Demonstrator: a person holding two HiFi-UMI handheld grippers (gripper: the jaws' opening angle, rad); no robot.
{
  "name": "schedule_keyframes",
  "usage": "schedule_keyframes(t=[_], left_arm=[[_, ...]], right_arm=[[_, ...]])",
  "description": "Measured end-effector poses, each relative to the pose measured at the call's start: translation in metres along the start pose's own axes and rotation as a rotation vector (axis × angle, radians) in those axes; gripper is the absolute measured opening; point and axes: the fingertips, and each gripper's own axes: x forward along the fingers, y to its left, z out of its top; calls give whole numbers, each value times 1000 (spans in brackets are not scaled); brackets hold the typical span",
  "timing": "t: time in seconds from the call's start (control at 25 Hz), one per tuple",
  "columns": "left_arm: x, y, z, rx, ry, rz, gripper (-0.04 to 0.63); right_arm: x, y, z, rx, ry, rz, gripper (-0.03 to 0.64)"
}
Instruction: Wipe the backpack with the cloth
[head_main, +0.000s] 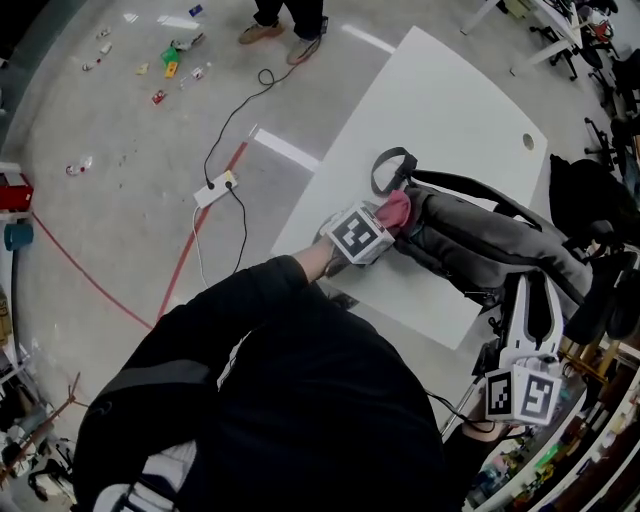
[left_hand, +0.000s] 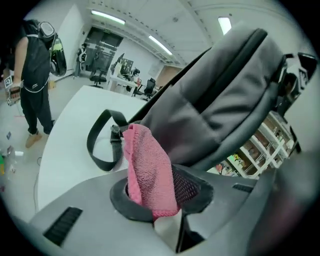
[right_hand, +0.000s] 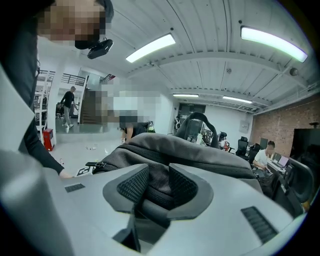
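Note:
A grey and black backpack (head_main: 490, 245) lies on the white table (head_main: 420, 100), its carry strap (head_main: 390, 170) looped toward the table's middle. My left gripper (head_main: 385, 225) is shut on a pink cloth (head_main: 396, 209), which rests against the backpack's strap end. In the left gripper view the pink cloth (left_hand: 150, 170) stands up between the jaws of the left gripper (left_hand: 160, 189), with the backpack (left_hand: 225, 100) just behind and the strap (left_hand: 100, 145) to its left. My right gripper (right_hand: 157, 184) pinches a fold of the backpack (right_hand: 200, 152); in the head view the right gripper (head_main: 530, 292) sits at the bag's near end.
A power strip (head_main: 215, 188) and cables lie on the floor left of the table, with small litter (head_main: 170, 60) farther off. A person's feet (head_main: 285, 30) stand beyond the table. Office chairs (head_main: 600, 190) and shelving (head_main: 580, 440) crowd the right side. The table's near edge (head_main: 400, 310) is close to my body.

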Motion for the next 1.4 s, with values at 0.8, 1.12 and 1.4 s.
schedule_keyframes(t=[0.8,1.12,1.4], left_arm=[[-14,-4,-57,-161,5,25,94],[-33,-54,-4,-145,-78,-33,94],[-130,-145,113,86,-389,-50,94]], right_arm=[[1,3,2,-38,-29,42,133],[10,5,12,-90,-50,83,133],[8,-2,8,-117,-101,132,133]])
